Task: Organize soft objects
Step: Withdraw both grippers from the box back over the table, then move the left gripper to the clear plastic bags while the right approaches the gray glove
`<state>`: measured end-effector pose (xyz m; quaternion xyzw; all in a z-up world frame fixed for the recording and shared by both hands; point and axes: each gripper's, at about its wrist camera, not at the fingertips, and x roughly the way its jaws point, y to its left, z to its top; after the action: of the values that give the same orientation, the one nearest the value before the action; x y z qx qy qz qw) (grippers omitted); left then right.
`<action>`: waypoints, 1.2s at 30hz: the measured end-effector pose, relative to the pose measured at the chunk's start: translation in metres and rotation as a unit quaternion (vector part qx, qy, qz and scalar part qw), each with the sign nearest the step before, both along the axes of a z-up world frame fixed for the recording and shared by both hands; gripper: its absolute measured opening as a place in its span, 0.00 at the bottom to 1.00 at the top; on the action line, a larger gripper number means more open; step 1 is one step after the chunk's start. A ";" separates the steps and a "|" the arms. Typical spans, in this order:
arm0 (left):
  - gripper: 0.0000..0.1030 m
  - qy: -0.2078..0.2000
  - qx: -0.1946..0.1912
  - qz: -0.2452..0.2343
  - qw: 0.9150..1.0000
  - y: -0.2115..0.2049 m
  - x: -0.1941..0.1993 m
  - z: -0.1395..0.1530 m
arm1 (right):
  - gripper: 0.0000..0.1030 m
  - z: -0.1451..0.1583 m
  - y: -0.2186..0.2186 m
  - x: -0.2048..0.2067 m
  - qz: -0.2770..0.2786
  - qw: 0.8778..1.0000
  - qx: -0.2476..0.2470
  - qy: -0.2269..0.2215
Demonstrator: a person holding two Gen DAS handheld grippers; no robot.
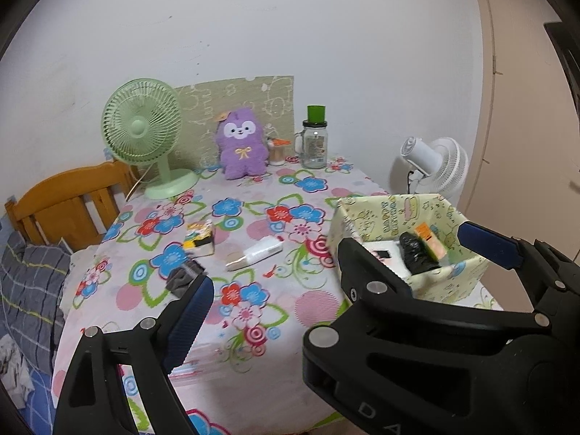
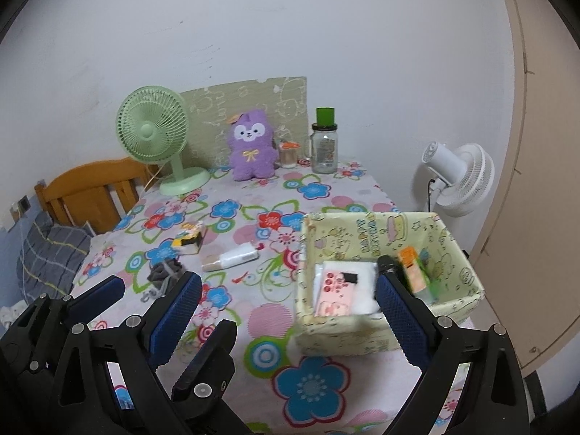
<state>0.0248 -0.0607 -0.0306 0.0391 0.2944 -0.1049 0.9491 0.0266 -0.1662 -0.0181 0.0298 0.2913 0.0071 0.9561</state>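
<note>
Left hand-held gripper (image 1: pixel 326 272): jaws spread wide, nothing between them, held above the near edge of the desk (image 1: pixel 253 326). Right hand-held gripper (image 2: pixel 290 304): also wide open and empty; its right finger (image 2: pixel 398 311) overlaps the near wall of the box in my view, whether touching I cannot tell. In the right view the left tool shows at 8 o'clock, low.

Outward from the left gripper: grey sock (image 1: pixel 183 277) bunched just past my left finger, at 10 o'clock. Beyond it at 11 o'clock a small yellow-and-black packet (image 1: pixel 201 239); at 12 o'clock a white tube (image 1: pixel 255 253) lying flat. All three well apart from the box.

Box (image 2: pixel 362 340), pale yellow print, at 2 o'clock from the left gripper. Inside: white folded cloth with a pink item on top (image 2: pixel 337 290), a black bundle (image 1: pixel 417 253), an orange-green carton (image 2: pixel 413 268).

Far edge, 12 o'clock: purple plush toy (image 1: pixel 241 143) upright against a card, green fan (image 1: pixel 145 134) at its left, glass jar (image 1: pixel 314 141) at its right. White fan (image 2: pixel 456 177) off the desk at 2 o'clock.

Reckoning: between picks. Some items are boxed; the sock is loose and nearest. Next move likely calls for bringing the left gripper down over the sock, closing on the bunched middle, then carrying it to the box.
</note>
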 end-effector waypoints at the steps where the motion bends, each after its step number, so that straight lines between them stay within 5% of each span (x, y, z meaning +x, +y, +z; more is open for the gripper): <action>1: 0.89 -0.001 0.002 0.003 1.000 0.004 -0.001 -0.002 | 0.96 -0.002 0.003 0.000 0.002 1.000 0.001 0.000; 36: 1.00 0.072 -0.003 0.088 0.994 0.084 0.014 -0.078 | 1.00 -0.080 0.083 0.028 0.054 0.996 0.001 0.069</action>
<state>0.0389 0.0238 -0.1090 0.0021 0.3635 -0.0242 0.9313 0.0545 -0.0833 -0.0981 0.0152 0.3574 0.0572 0.9321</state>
